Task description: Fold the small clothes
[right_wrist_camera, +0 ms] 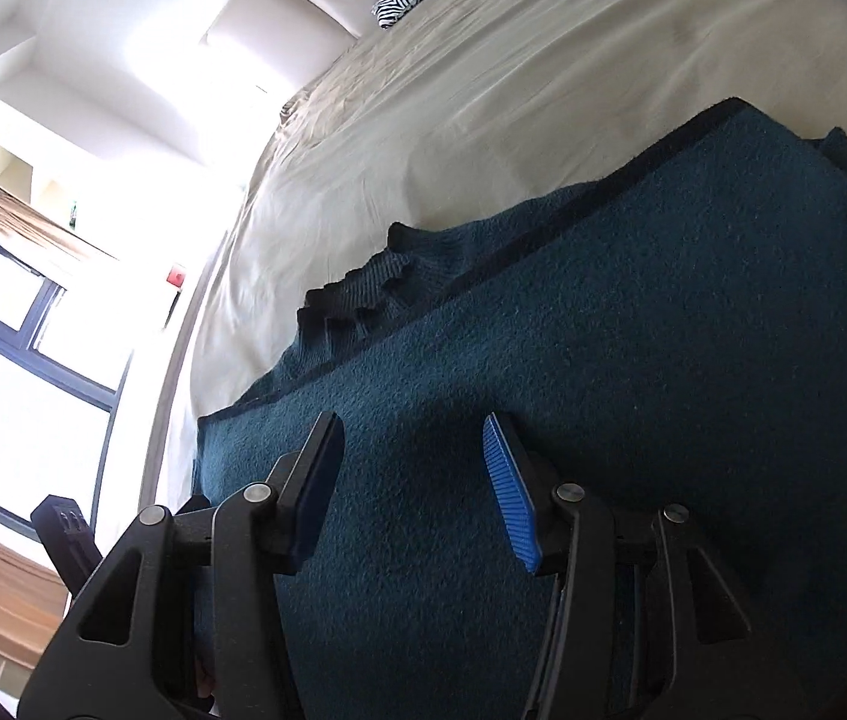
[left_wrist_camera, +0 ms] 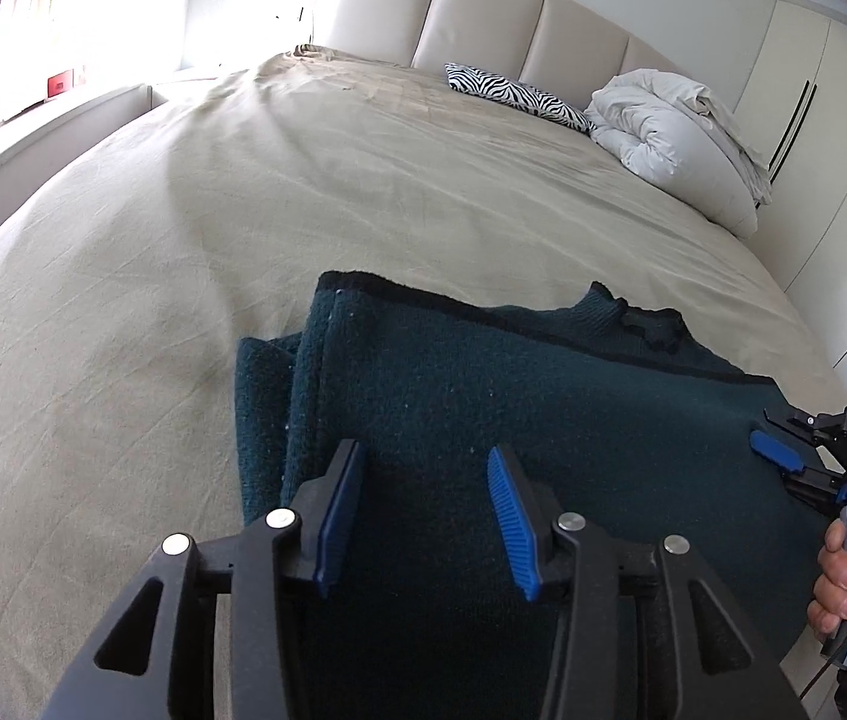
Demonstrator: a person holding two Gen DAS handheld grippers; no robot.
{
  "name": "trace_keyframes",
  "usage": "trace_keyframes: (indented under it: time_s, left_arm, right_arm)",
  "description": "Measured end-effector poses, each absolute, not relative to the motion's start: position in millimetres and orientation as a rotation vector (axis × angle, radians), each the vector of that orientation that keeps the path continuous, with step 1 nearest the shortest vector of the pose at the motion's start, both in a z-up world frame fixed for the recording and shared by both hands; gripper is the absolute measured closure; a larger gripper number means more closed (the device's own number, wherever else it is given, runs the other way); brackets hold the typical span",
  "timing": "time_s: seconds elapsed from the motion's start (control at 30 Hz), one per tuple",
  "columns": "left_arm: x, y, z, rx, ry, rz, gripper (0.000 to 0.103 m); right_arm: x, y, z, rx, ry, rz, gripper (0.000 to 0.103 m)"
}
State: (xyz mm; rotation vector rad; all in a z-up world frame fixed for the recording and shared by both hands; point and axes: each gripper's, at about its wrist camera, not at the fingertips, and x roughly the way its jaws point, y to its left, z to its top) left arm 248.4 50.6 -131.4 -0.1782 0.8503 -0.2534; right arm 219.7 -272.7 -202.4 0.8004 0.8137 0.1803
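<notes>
A dark teal knitted sweater (left_wrist_camera: 483, 372) lies folded on the bed, its ribbed collar (left_wrist_camera: 633, 312) at the far edge. My left gripper (left_wrist_camera: 426, 450) hovers over the sweater's near left part, jaws open, with only fabric below and nothing pinched. At the sweater's right edge my right gripper (left_wrist_camera: 774, 435) is held by a hand (left_wrist_camera: 843, 576). In the right wrist view the sweater (right_wrist_camera: 633, 300) fills the frame with the collar (right_wrist_camera: 363, 294) at its left. There the right gripper (right_wrist_camera: 412, 423) stands open just above the knit, with no fold between its pads.
The beige bedsheet (left_wrist_camera: 243, 210) spreads wide beyond and left of the sweater. A zebra-print pillow (left_wrist_camera: 519, 93) and a white rolled duvet (left_wrist_camera: 663, 132) lie by the padded headboard (left_wrist_camera: 483, 6). White wardrobe doors (left_wrist_camera: 831, 138) stand at the right, a bright window (right_wrist_camera: 21, 330) on the far side.
</notes>
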Motion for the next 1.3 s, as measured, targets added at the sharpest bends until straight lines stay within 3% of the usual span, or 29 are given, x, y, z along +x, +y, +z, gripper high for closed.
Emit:
trace_keyframes:
  time_s: [0.17,0.27,0.3,0.43,0.6,0.83,0.93,1.2,1.23,1.27,1.3]
  left_arm:
    - [255.5,63.8,-135.4,-0.252,0.852,-0.281,0.056]
    - [253.2,69.7,-134.9,-0.265,0.856,-0.296,0.057]
    - [250.9,70.5,-133.0,-0.258,0.855,-0.291,0.057]
    - [229.5,80.5,-120.2,-0.268,0.836,-0.252,0.06]
    - [172.5,62.3,-106.3,-0.258,0.819,-0.354,0.057]
    - [137.2,33.5,-135.2,-0.186,0.915,-0.413,0.057]
    - [136.8,53.3,-139.0,-0.255,0.928,-0.425,0.068]
    - [109.3,119.3,-135.5,-0.38,0.89,-0.404,0.069]
    - [103.4,127.5,-131.2,-0.389,0.879,-0.377,0.067]
    - [98.1,135.2,-126.4,-0.393,0.867,-0.341,0.052]
    - [93.6,142.6,-121.2,-0.402,0.846,-0.308,0.046]
  right_arm:
    - [210.8,-319.9,-212.4,0.88,0.738,0.099,0.061]
    - [194.1,-349.9,-220.5,0.944,0.7,0.053,0.077]
    - [188.9,-356.6,-218.6,0.933,0.692,0.022,0.077]
    - [155.0,-364.3,-199.6,0.909,0.675,-0.101,0.074]
    - [134.0,-291.3,-192.4,0.906,0.742,0.209,0.071]
    - [137.4,-185.4,-244.3,0.913,0.943,0.429,0.072]
    - [136.1,-206.5,-258.8,0.975,0.914,0.4,0.077]
    - [86.3,-330.3,-255.8,1.074,0.748,0.132,0.077]
    - [79.2,-341.7,-252.8,1.079,0.729,0.093,0.076]
    - [74.4,-348.1,-249.1,1.078,0.718,0.066,0.074]
    - [72.3,-351.0,-244.0,1.069,0.714,0.053,0.074]
